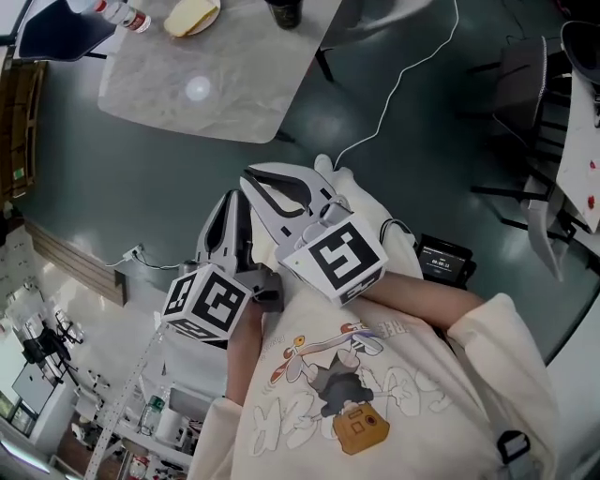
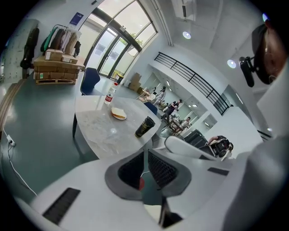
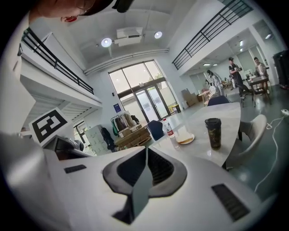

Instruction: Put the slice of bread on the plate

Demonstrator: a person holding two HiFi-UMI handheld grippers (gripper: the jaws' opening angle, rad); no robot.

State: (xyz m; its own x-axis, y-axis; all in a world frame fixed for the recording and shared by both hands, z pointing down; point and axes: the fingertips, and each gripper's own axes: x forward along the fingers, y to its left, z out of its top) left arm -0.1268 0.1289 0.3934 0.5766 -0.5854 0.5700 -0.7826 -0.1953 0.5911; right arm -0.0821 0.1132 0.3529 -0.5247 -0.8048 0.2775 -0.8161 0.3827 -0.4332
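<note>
A slice of bread (image 1: 190, 15) lies on a small white plate (image 1: 208, 17) at the far side of a pale marble table (image 1: 202, 89). The bread (image 2: 118, 114) shows in the left gripper view too, and again, as the bread (image 3: 184, 138), in the right gripper view. Both grippers hang close to the person's chest, well short of the table. My left gripper (image 1: 232, 199) is shut with nothing between its jaws (image 2: 145, 152). Beside it, my right gripper (image 1: 251, 176) is also shut and empty (image 3: 146, 152).
A dark cup (image 2: 144, 127) and a water bottle (image 2: 109, 95) stand on the table near the plate. A white cable (image 1: 394, 89) runs over the grey floor. Dark chairs (image 1: 525, 84) stand at the right, stacked boxes (image 2: 55, 67) at the far left, people in the background.
</note>
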